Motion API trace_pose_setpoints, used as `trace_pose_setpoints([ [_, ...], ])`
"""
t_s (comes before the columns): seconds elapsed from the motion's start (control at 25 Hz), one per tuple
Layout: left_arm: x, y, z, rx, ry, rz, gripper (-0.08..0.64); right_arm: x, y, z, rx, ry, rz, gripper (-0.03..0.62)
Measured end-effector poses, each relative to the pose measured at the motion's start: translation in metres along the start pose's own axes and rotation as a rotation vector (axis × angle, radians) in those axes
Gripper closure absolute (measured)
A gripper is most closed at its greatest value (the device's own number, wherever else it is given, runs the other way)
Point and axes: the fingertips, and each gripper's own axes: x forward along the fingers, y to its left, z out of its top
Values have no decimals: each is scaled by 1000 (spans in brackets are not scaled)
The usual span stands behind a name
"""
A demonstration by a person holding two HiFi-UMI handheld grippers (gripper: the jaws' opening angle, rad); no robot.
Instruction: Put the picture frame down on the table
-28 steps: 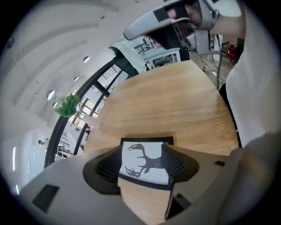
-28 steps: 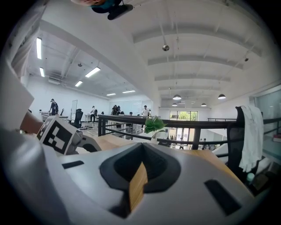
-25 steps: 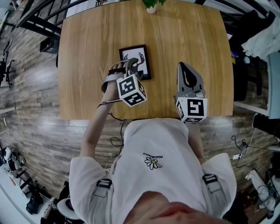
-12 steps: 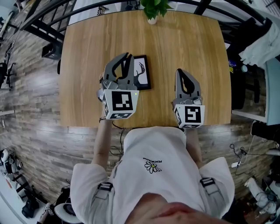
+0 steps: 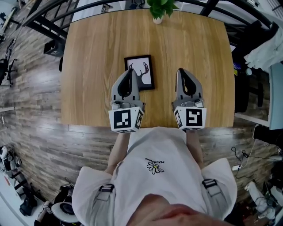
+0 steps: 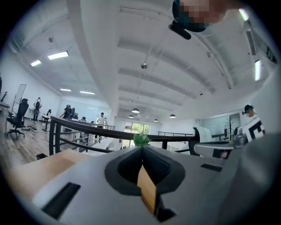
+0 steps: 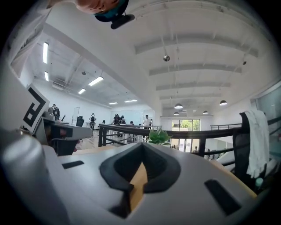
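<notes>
Step in hand: placement looks finished. The picture frame (image 5: 140, 72) lies flat, face up, on the table (image 5: 88, 66), about midway between the far and near edges and a little left of centre.

Left gripper (image 5: 129, 71): jaws have just been closing and now meet, with nothing between them. Its tips sit by the frame's near-left corner; contact cannot be judged from above.

Right gripper (image 5: 181, 71): jaws together, empty, well apart from the frame on its right side, pointing toward the far edge.

Next move, as a judgement: nothing is left to carry. You only need to draw the left gripper back toward the near edge without nudging that corner.

View notes: only the head view shows the frame and its pose. Both gripper views look level across the table and miss the frame entirely. They give the meeting jaw tips, a sliver of wood, the potted plant (image 5: 158, 9) at the far edge and the railing behind it.
</notes>
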Motion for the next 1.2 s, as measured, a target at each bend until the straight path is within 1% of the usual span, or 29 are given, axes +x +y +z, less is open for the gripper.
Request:
trace_pose_setpoints([
  [0.16, -1, 0, -21, 35, 55, 14, 543, 0, 4, -3, -2, 8, 8, 581],
  [0.28, 0, 5, -27, 47, 74, 30, 543, 1, 5, -8, 20, 22, 13, 581],
  [0.6, -2, 12, -26, 58, 74, 52, 543, 3, 15, -15, 1, 48, 52, 583],
  [0.76, -4, 12, -24, 57, 66, 58, 543, 3, 17, -12, -26, 46, 64, 583],
  [1.2, -5, 16, -26, 74, 75, 63, 543, 2, 18, -18, 4, 56, 59, 583],
])
